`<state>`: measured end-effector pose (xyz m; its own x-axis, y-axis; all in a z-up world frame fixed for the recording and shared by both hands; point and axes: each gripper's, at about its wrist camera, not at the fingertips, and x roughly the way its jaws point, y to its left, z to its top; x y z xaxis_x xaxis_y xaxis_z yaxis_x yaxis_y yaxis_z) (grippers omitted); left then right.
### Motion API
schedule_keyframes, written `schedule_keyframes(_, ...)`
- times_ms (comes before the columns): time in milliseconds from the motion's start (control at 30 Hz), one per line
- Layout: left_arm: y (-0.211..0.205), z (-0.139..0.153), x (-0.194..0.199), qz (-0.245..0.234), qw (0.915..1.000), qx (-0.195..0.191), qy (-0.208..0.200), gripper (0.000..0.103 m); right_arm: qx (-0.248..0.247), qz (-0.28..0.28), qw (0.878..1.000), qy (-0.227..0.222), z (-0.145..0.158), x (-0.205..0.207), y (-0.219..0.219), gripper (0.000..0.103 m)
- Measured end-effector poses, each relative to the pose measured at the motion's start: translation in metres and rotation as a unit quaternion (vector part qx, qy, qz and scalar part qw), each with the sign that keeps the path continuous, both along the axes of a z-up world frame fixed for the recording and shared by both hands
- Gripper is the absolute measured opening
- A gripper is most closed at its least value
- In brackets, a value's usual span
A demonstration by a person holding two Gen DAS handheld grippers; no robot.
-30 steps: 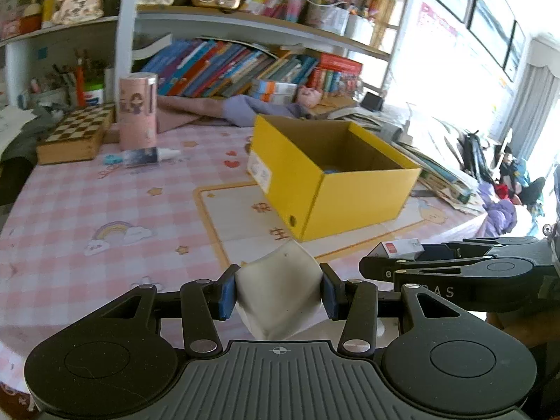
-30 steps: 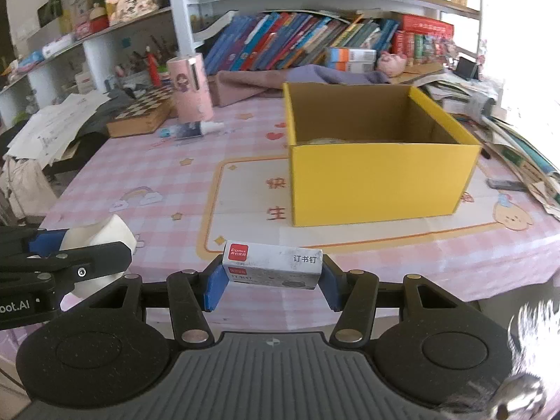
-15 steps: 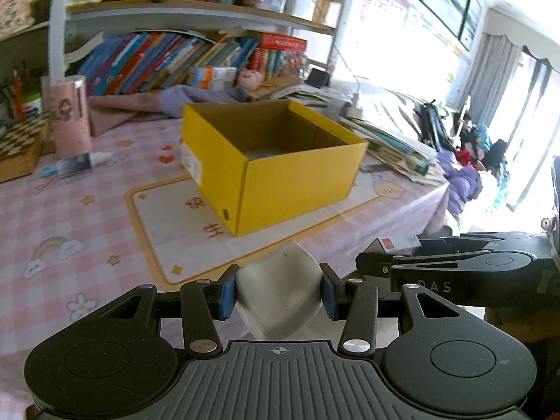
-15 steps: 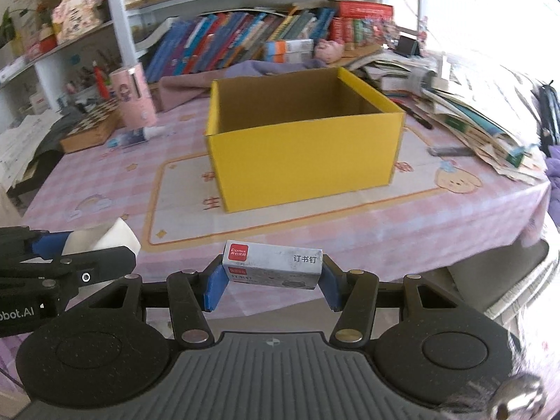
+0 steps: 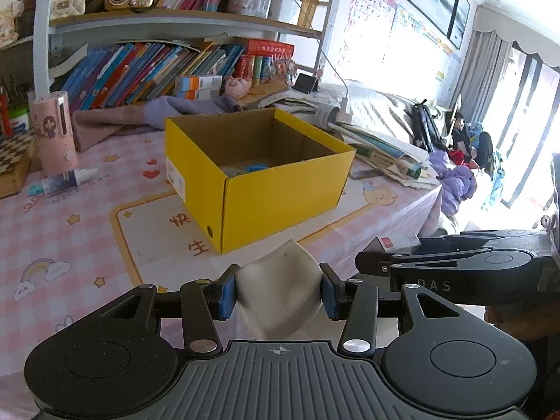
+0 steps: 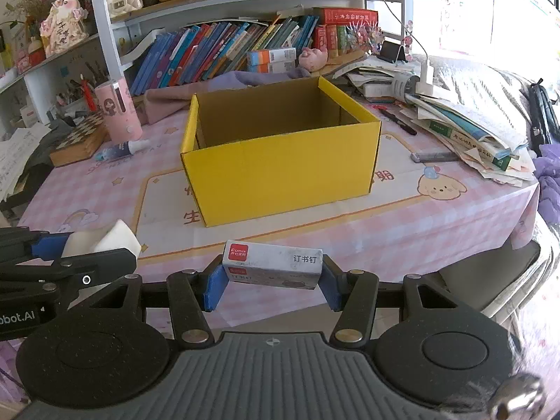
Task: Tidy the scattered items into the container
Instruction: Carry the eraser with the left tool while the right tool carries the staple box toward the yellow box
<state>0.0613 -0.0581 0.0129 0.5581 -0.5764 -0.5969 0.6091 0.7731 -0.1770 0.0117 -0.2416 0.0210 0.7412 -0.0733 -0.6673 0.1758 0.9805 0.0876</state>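
Box (image 6: 272, 264) in right claw (image 6: 272, 281) reads "Comix" and "订书钉".

The yellow box (image 6: 283, 171) is matt cardboard, brown inside, on a smooth, faintly glossy pink checked tablecloth (image 6: 402, 220).

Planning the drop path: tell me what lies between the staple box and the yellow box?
Only bare tablecloth between staple box and yellow box, right wrist view.
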Motion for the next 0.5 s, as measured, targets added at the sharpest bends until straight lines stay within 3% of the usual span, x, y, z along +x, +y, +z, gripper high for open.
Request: schedule_keyframes(500,-0.019,-0.001,0.013,-0.015,0.9999,-0.003,0.001,0.046,-0.005,-0.012,1.000,0.003,0.000,0.007,-0.015,0.052)
